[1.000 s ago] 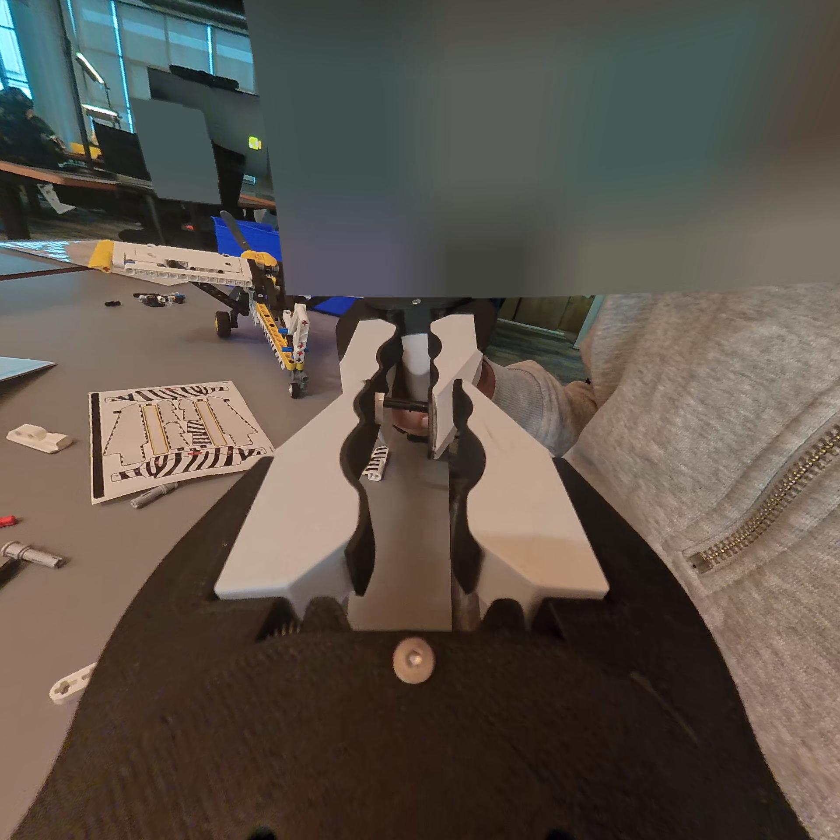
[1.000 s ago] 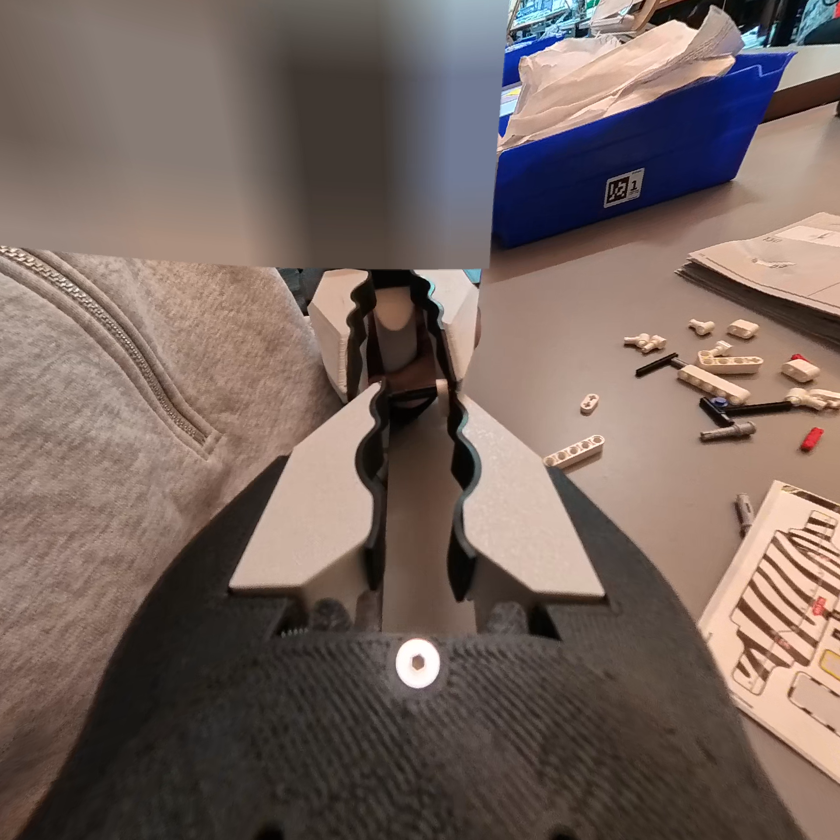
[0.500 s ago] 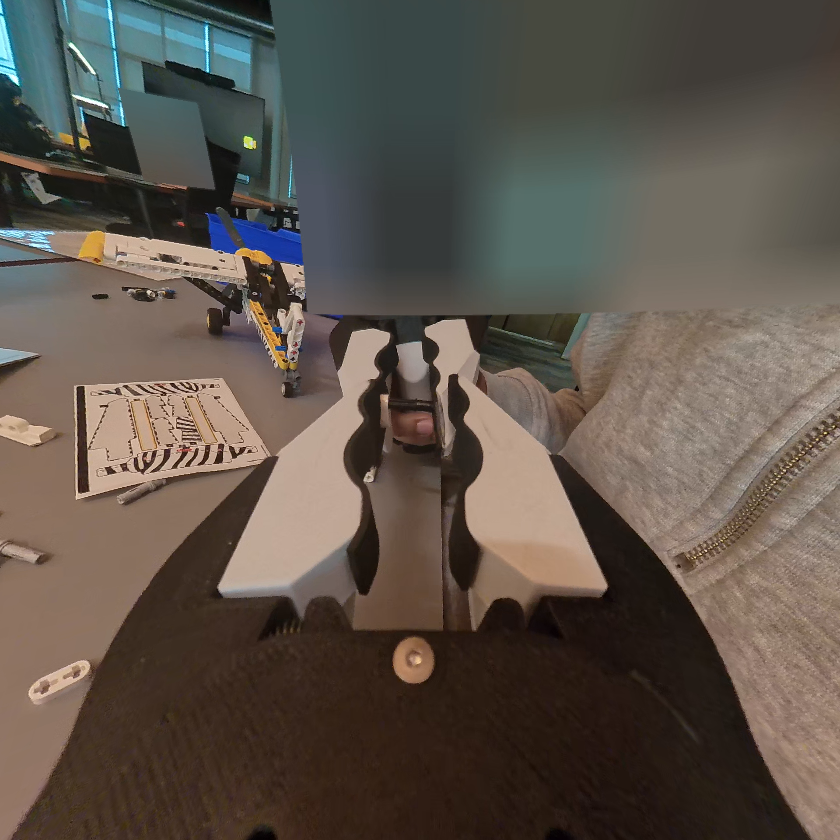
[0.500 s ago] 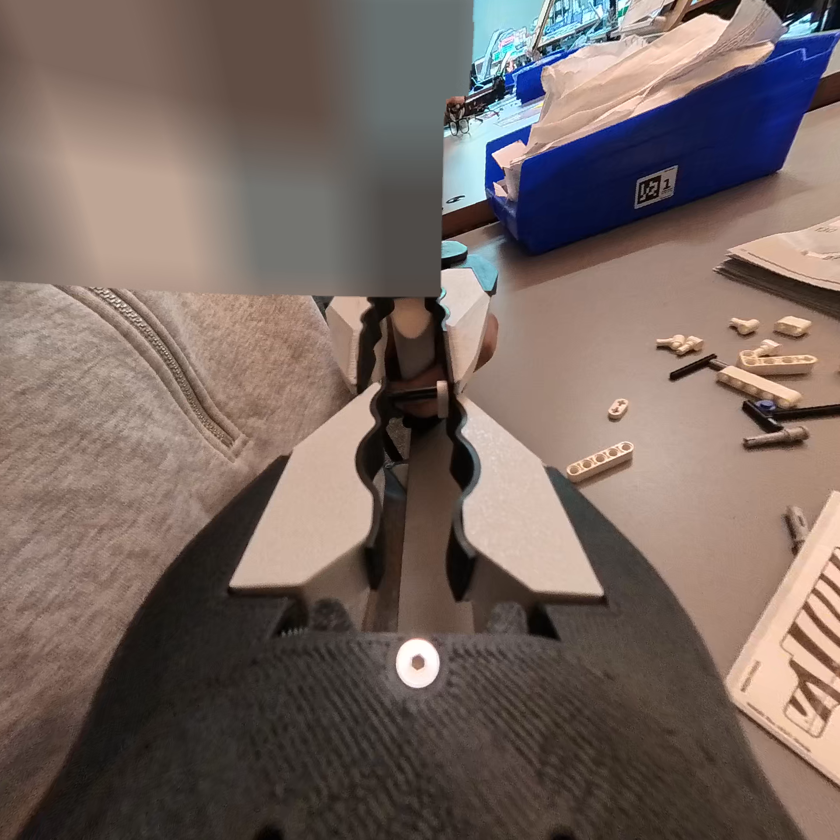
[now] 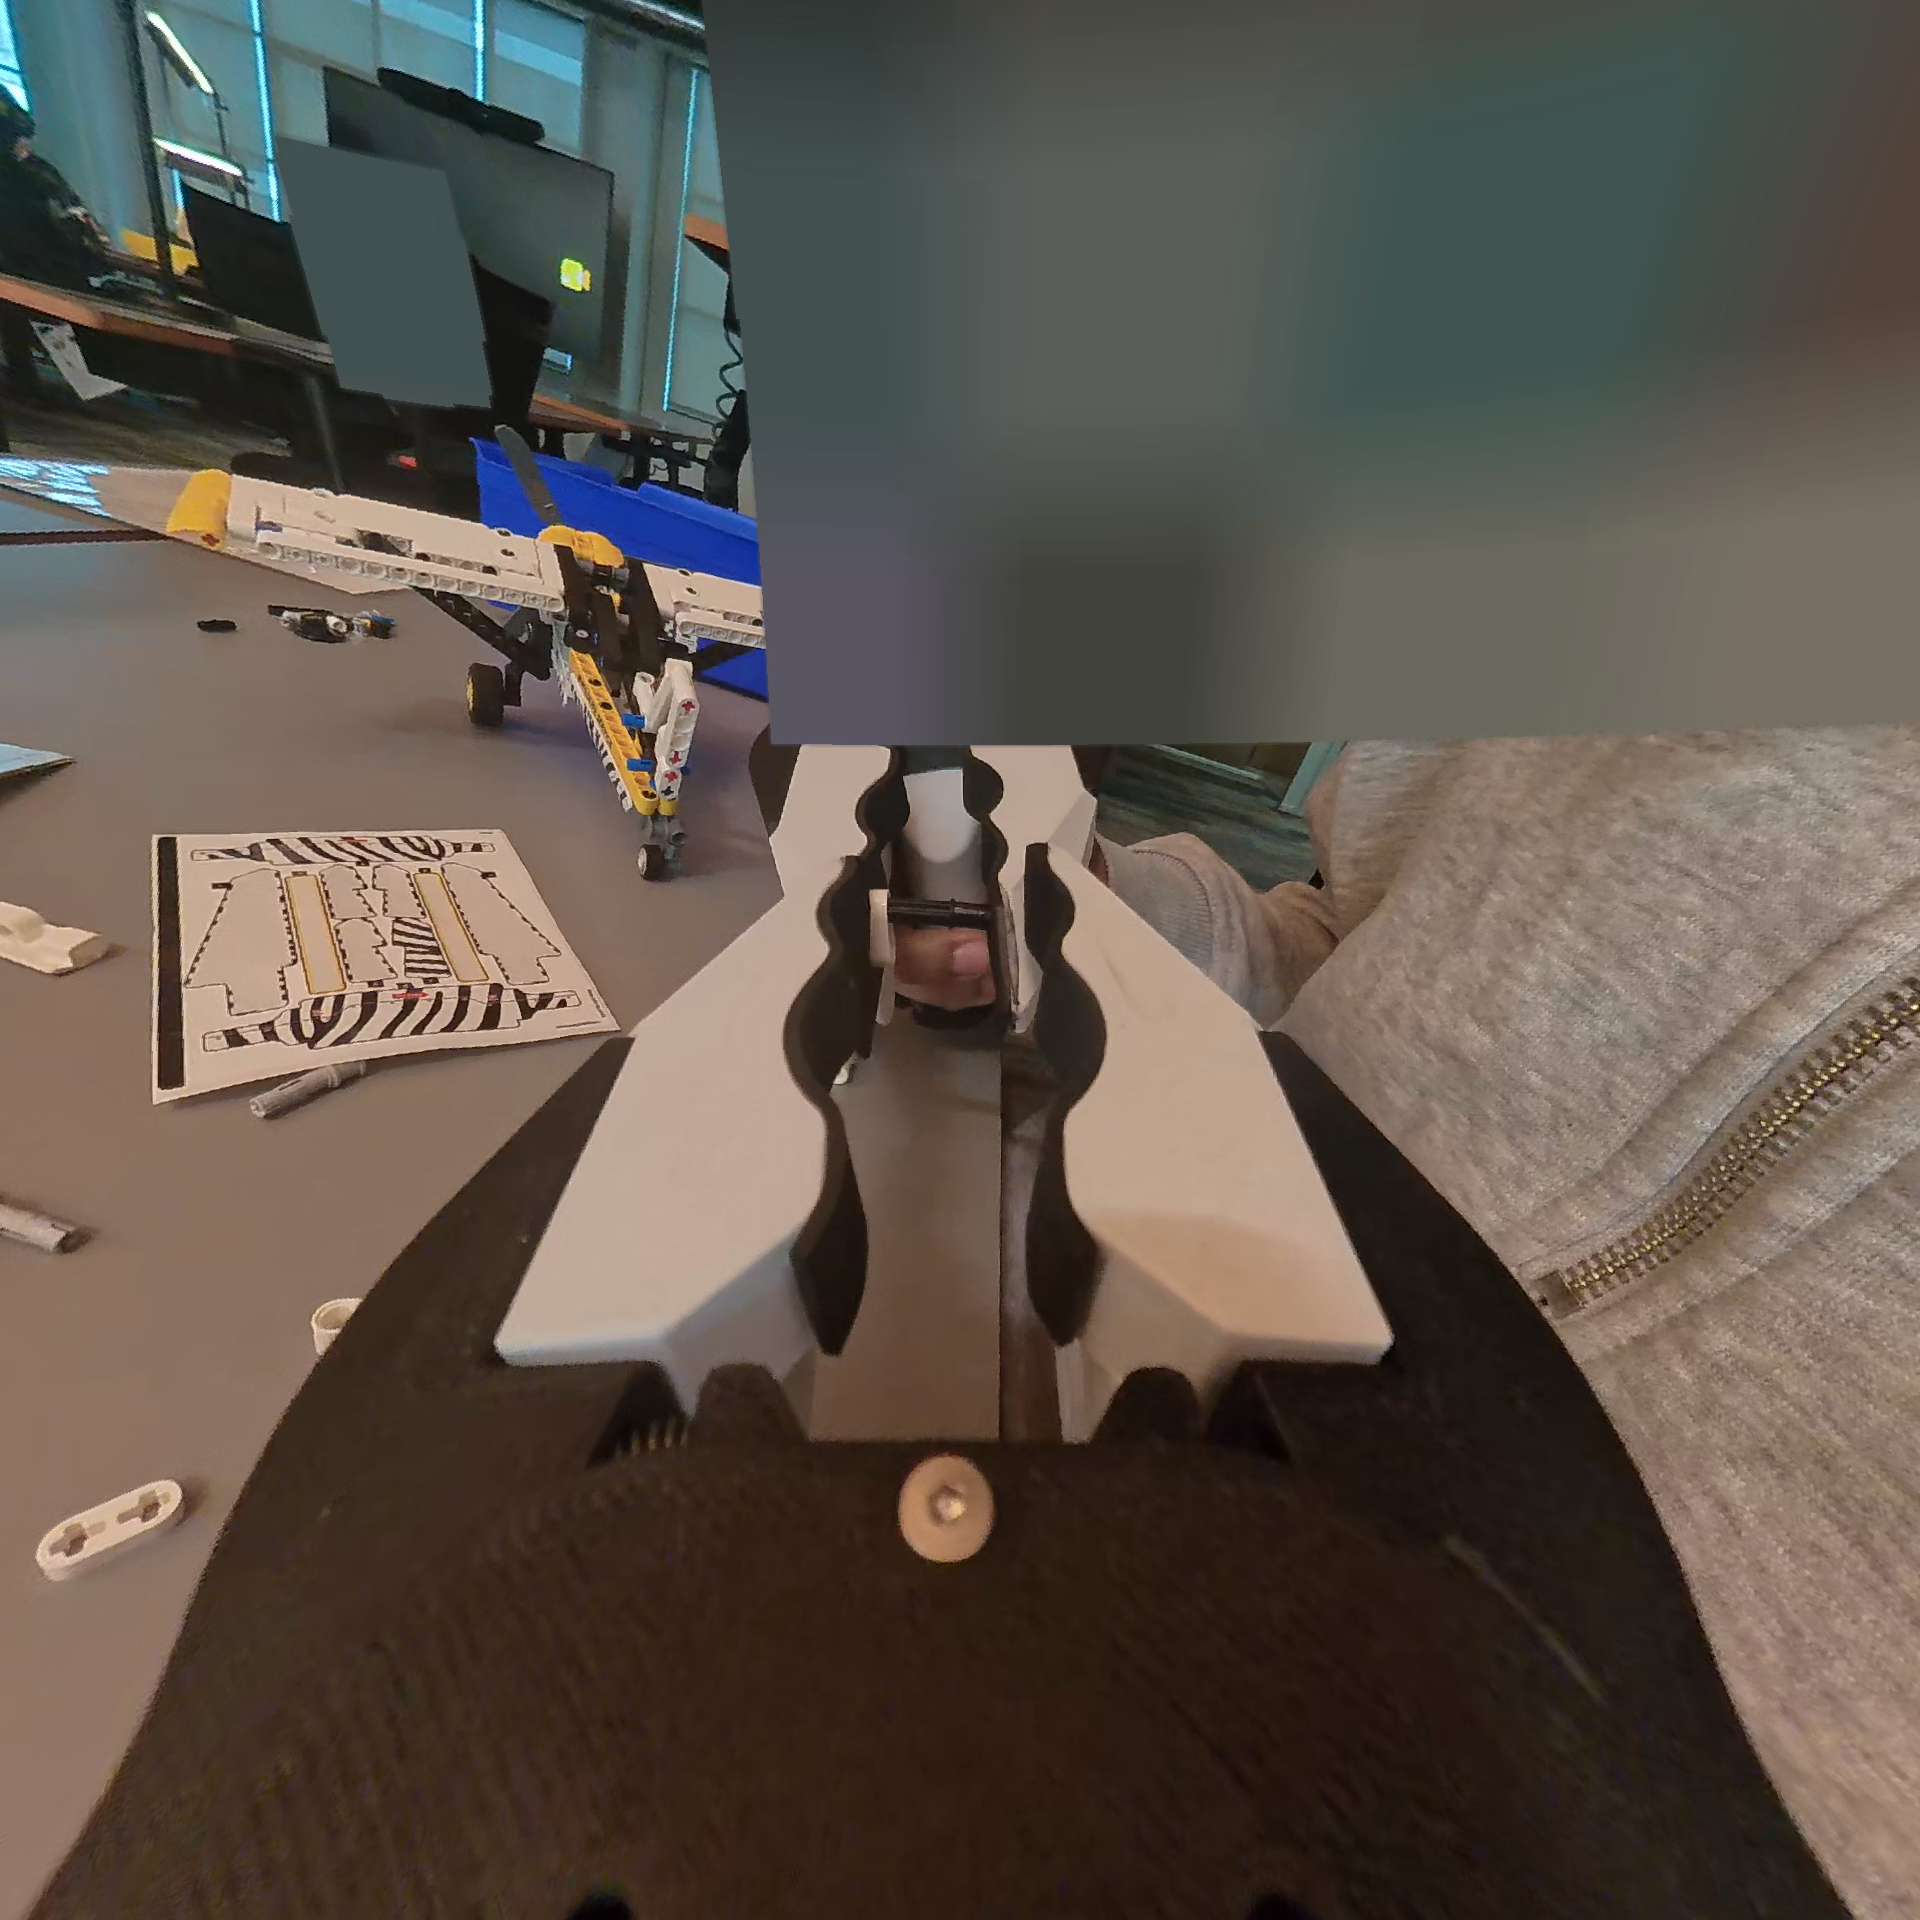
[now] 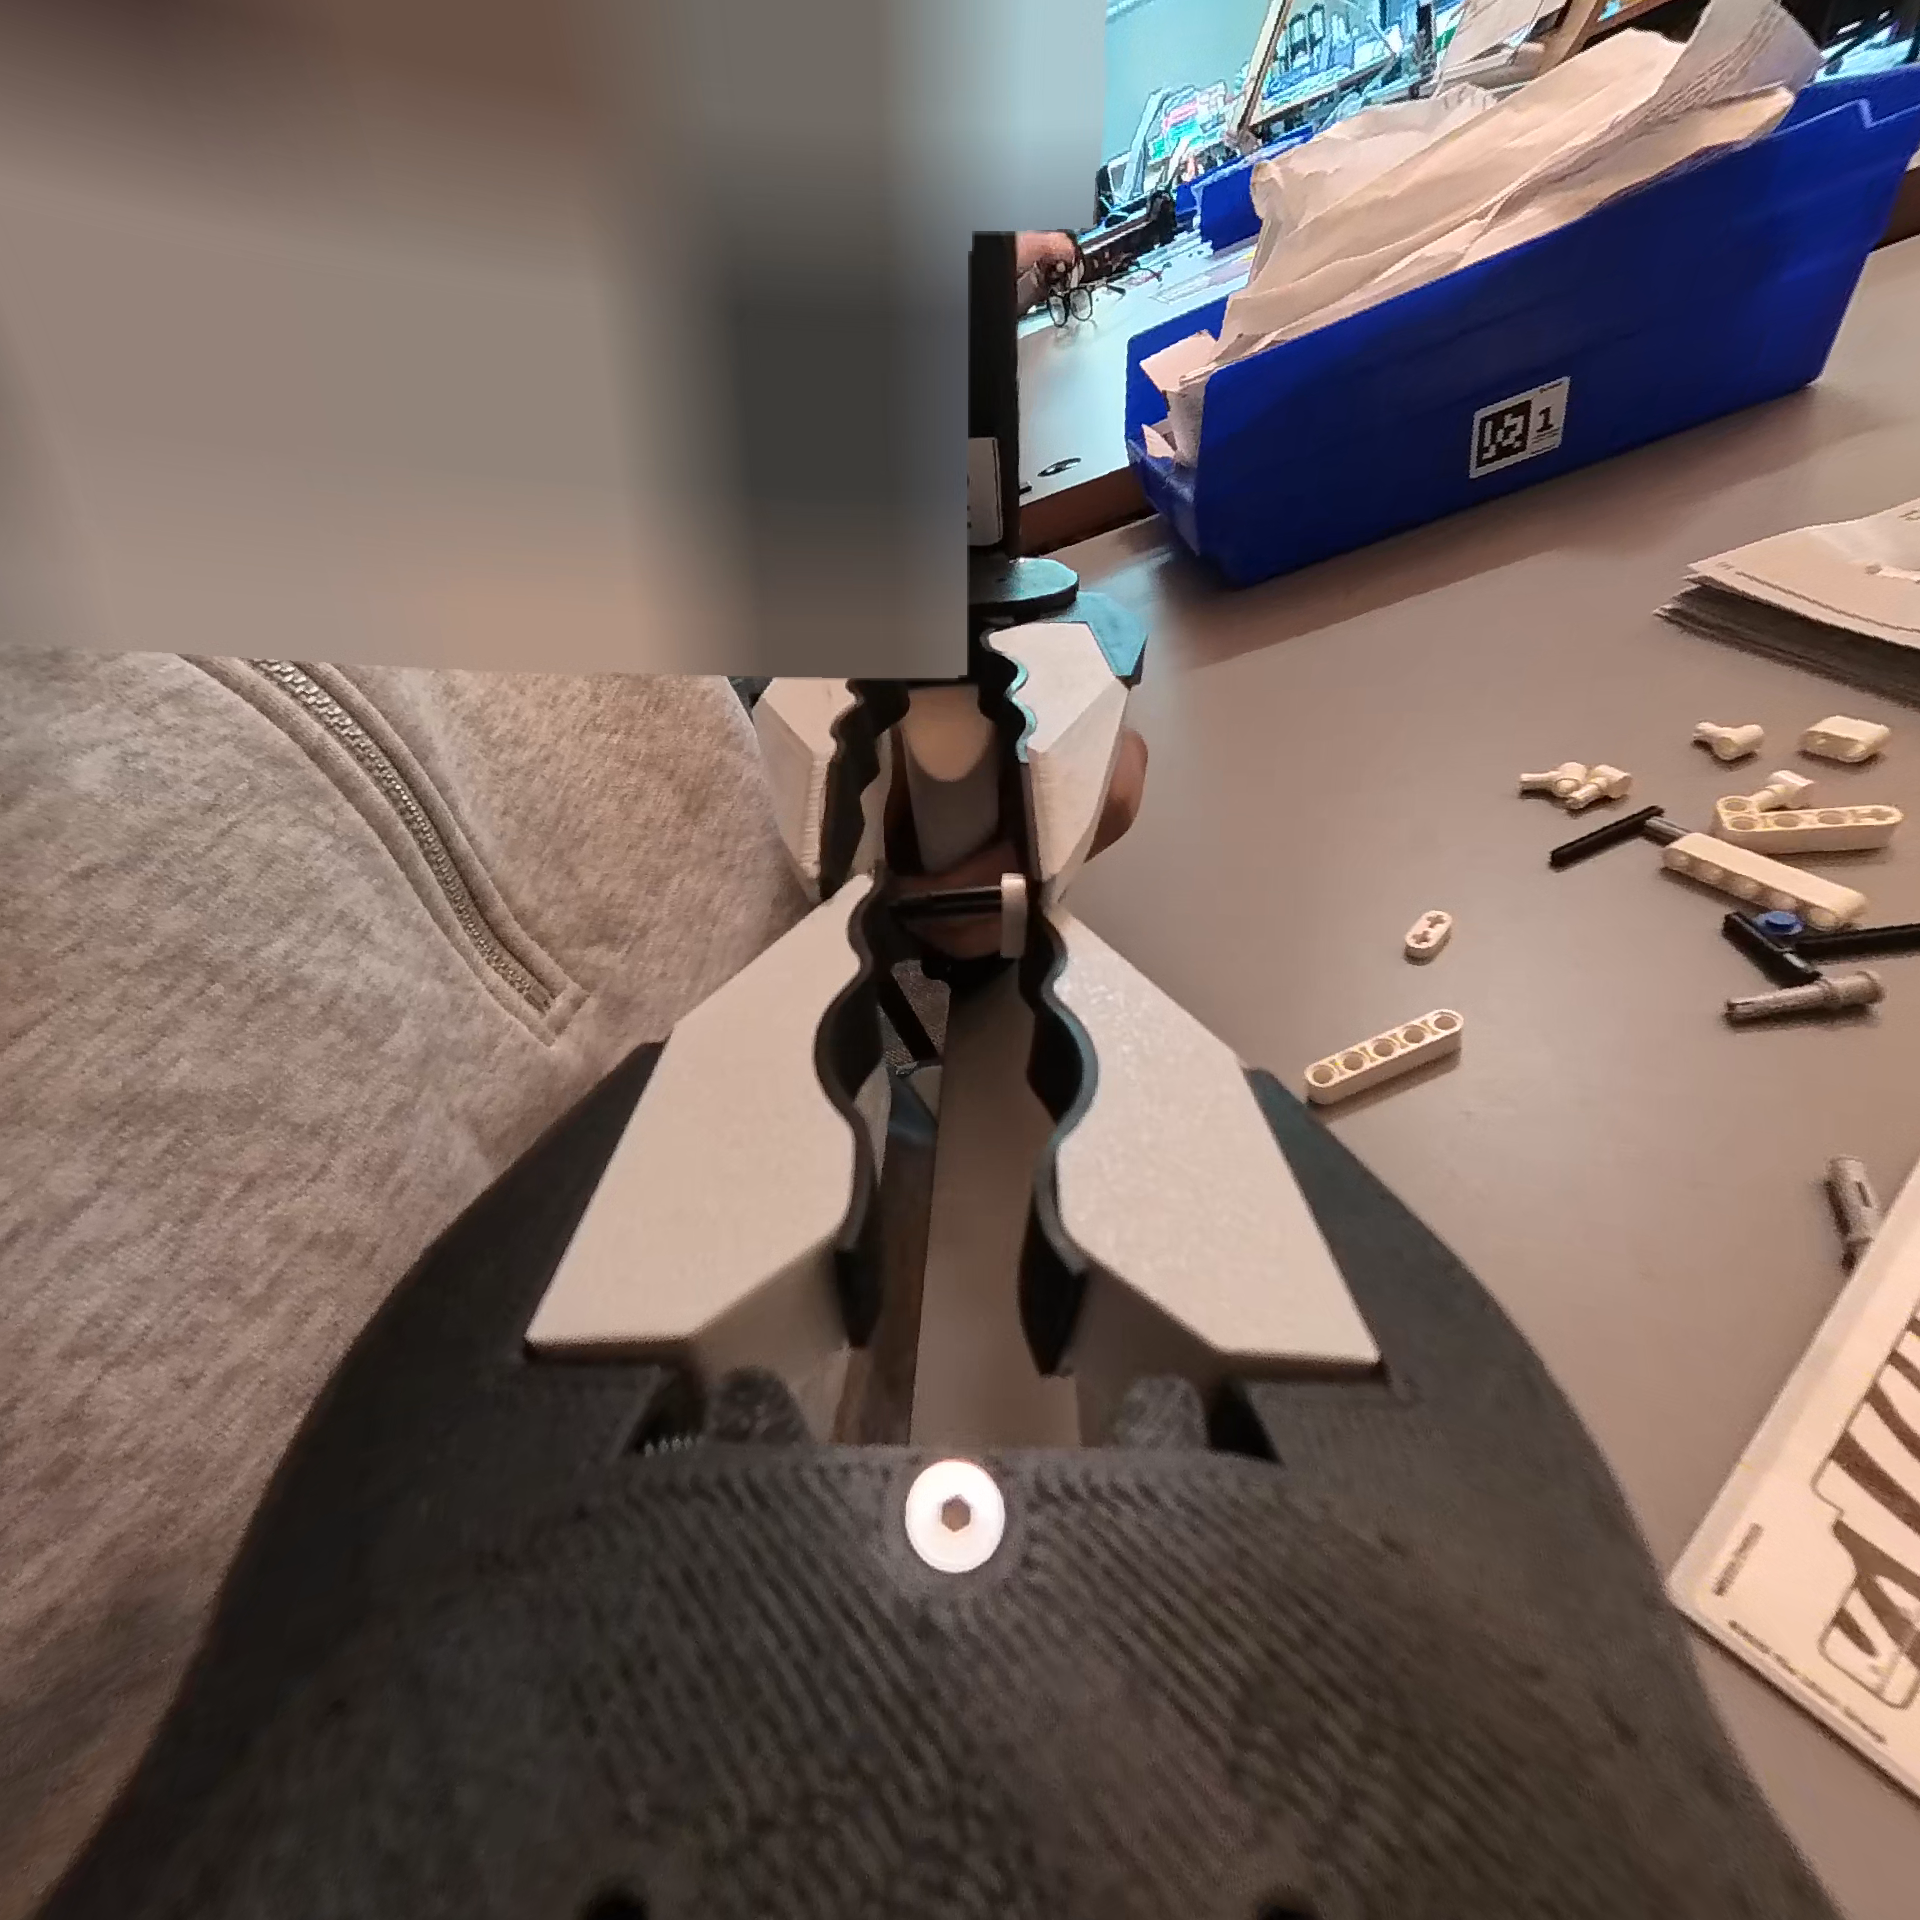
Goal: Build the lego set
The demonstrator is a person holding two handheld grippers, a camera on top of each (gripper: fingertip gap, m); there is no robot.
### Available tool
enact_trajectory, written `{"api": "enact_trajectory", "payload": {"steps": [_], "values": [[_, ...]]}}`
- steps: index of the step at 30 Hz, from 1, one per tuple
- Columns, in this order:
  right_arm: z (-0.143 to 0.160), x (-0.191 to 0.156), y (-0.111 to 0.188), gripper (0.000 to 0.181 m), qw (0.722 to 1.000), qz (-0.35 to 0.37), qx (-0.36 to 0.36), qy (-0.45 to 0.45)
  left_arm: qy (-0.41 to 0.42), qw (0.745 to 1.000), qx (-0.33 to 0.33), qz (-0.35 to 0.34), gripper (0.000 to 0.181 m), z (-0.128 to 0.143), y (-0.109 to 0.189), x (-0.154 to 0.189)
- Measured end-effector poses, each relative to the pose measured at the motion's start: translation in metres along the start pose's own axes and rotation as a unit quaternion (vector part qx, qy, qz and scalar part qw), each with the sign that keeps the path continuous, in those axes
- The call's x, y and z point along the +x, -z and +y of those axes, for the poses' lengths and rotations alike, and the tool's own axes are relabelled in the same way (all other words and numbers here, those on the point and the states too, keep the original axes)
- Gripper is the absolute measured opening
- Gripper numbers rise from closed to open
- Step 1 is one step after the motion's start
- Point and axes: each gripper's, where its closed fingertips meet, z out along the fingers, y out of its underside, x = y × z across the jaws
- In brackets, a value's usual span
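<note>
My left gripper (image 5: 943,935) and right gripper (image 6: 951,914) meet tip to tip above the table edge, in front of a person's grey zip sweater (image 5: 1558,1039). Between the tips a short black axle (image 5: 940,909) lies crosswise with a thin white beam (image 5: 881,935) on one end. The left gripper's jaws are narrow, closed on the beam and axle. In the right wrist view the axle (image 6: 940,900) and white beam (image 6: 1011,914) span the right gripper's narrow jaws, touching both pads. A thumb shows behind. The partly built plane model (image 5: 582,613) stands far left.
A zebra sticker sheet (image 5: 364,945) lies left, with grey pins (image 5: 307,1088) and a white link (image 5: 109,1527) nearby. On the right are loose white and black parts (image 6: 1745,873), a white beam (image 6: 1382,1055), a booklet (image 6: 1829,603) and a blue bin (image 6: 1507,343) of paper. The tips of both grippers are at nearly the same place. From either gripper's tips it is about 30 cm to the partly built plane model (image 5: 582,613).
Both grippers have stayed tip to tip and shifted a little. The black axle with the white beam now sits squarely across the tips; the striped beam that hung below is no longer seen.
</note>
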Motion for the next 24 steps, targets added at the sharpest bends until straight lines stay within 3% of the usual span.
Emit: {"api": "enact_trajectory", "payload": {"steps": [15,16,17,21,24], "values": [[0.0,-0.002,0.001,0.022,1.0,-0.007,0.007,-0.005,-0.016,1.0,-0.004,-0.009,0.032,0.001,-0.001,-0.001],[0.001,-0.005,0.0,0.023,1.0,-0.017,0.004,-0.002,-0.012,1.0,-0.004,-0.025,0.015,0.0,0.0,-0.006],[0.002,-0.004,-0.003,0.024,1.0,-0.01,-0.002,0.001,-0.02,0.999,-0.004,-0.042,0.003,0.0,0.001,-0.01],[0.0,0.007,-0.003,0.025,0.997,0.054,-0.025,0.057,-0.003,0.999,0.007,-0.042,0.006,-0.003,0.004,-0.014],[-0.001,0.026,0.002,0.026,0.98,0.147,-0.044,0.127,0.038,0.997,0.037,-0.049,0.011,-0.01,0.01,-0.023]]}}
